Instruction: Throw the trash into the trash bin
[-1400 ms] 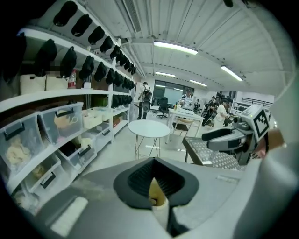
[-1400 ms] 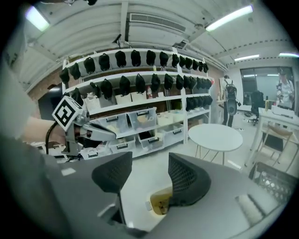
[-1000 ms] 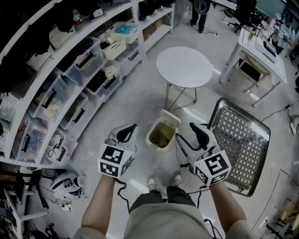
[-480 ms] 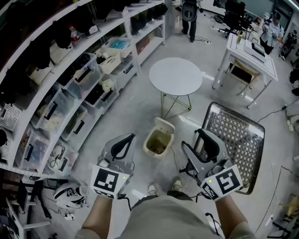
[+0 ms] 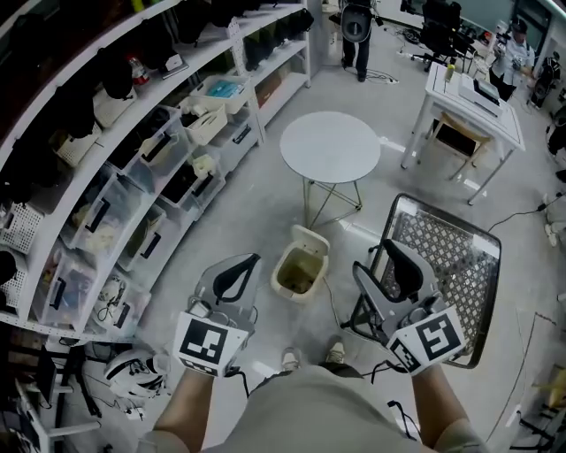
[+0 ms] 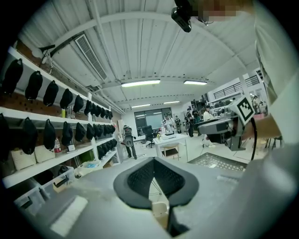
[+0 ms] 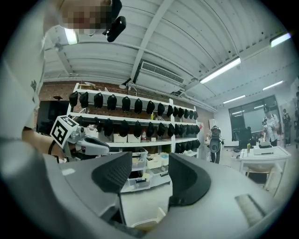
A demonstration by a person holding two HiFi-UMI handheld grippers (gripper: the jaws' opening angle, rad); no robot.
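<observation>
From above, the left gripper (image 5: 237,271) and right gripper (image 5: 383,265) hang on either side of an open bin (image 5: 281,267) standing on the floor just ahead of the person's shoes (image 5: 288,359), with a round table (image 5: 330,146) beyond it, a mesh rack (image 5: 460,252) at right and shelves (image 5: 133,172) along the left.

- Trash bin (image 5: 299,271): contents too dim to identify in the head view.
- In the right gripper view only a strip of the bin's rim shows. The rest is hidden under the right hand-held gripper (image 7: 149,162).
- Mesh rack (image 5: 460,257), right of the bin: near-left corner covered by that gripper.
- Shoes (image 5: 289,359), just below the bin: heels hidden by the person's clothing.
- Shelving (image 5: 106,203), left of the bin: cut off by the frame edge.
- Standing person (image 5: 355,26), far beyond the bin: upper part cut off at the top edge.
</observation>
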